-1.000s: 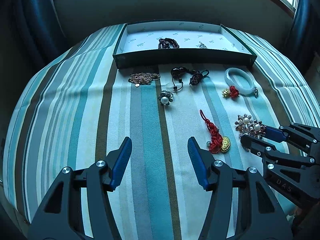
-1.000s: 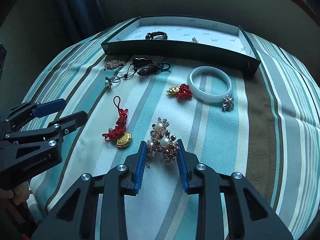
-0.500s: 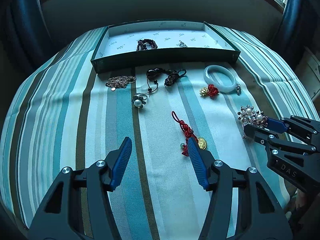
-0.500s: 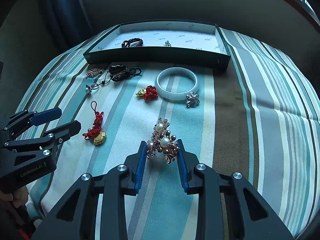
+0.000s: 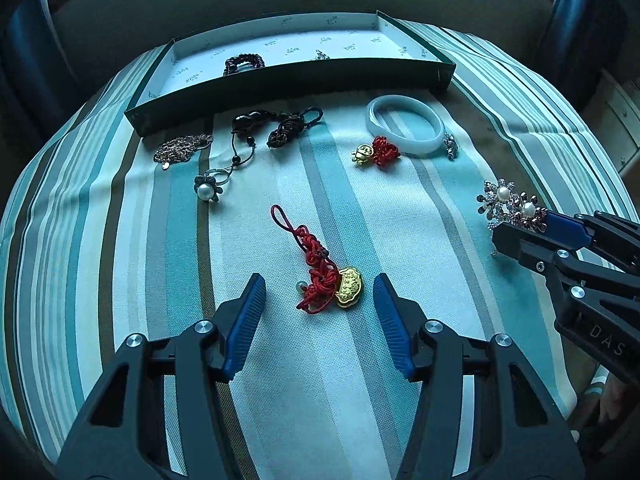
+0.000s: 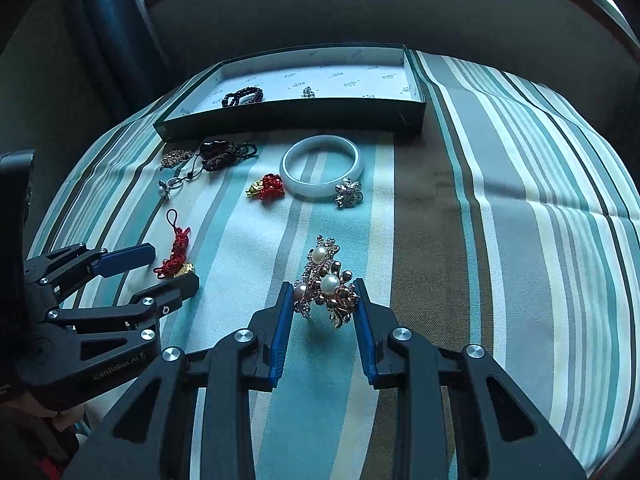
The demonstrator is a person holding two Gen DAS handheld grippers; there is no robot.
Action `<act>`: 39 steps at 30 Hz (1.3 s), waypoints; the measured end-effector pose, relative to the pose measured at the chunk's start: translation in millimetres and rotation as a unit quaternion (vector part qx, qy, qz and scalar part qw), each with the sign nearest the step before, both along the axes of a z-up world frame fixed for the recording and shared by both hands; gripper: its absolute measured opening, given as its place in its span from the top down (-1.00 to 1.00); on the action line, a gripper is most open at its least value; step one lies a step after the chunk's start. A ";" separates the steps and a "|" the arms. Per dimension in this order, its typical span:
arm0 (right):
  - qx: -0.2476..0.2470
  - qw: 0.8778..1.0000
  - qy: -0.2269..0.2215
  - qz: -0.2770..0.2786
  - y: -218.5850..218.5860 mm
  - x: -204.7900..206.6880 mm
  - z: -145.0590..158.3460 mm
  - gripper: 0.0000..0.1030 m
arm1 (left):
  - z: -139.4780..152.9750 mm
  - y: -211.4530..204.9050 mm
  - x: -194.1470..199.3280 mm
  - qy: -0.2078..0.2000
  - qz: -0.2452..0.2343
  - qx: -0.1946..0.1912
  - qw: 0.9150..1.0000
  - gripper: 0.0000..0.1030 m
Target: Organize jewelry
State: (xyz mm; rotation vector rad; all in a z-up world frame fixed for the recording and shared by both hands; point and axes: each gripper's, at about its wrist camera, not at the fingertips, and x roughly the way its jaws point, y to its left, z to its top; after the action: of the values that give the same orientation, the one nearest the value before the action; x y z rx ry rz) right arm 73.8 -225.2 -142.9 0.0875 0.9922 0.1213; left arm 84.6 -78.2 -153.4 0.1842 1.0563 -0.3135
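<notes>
My right gripper [image 6: 324, 300] is shut on a pearl-and-gold brooch [image 6: 326, 280] and holds it just above the striped cloth; it also shows in the left wrist view [image 5: 510, 208]. My left gripper [image 5: 319, 296] is open, its fingers on either side of a red knotted charm with a gold ingot [image 5: 328, 276], seen too in the right wrist view [image 6: 176, 254]. A dark green tray [image 5: 280, 76] at the back holds a dark bead bracelet [image 5: 244, 65] and a small silver piece [image 5: 321, 55].
On the cloth lie a white jade bangle [image 5: 406, 130], a small red-and-gold charm [image 5: 378, 152], a silver flower piece [image 6: 349, 193], a black cord pendant [image 5: 276, 128], a gold chain [image 5: 182, 148] and a pearl ring [image 5: 208, 190].
My left gripper has moved right and forward, so the red knotted charm now lies between its open fingers. My right gripper keeps the brooch and has shifted slightly.
</notes>
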 end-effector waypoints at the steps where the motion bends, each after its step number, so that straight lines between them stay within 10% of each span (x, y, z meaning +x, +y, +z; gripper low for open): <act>1: 0.001 1.000 0.000 0.000 -0.8 -0.2 -0.2 0.41 | 0.3 0.0 -1.2 0.000 -0.003 0.000 1.000 0.03; 7: 0.001 1.000 0.003 0.001 0.7 -0.4 -2.9 0.41 | 2.3 4.7 0.0 -0.002 0.001 -0.004 1.000 0.39; 39: -0.002 1.000 0.003 0.007 5.1 -0.4 -6.1 0.41 | 18.5 22.6 -2.3 -0.015 0.011 -0.033 0.999 0.90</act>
State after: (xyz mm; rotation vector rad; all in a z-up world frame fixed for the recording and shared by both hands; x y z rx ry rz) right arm 73.4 -220.1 -149.0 0.0776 0.9983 0.1319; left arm 82.3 -55.6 -134.8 0.1174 1.0156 -0.3252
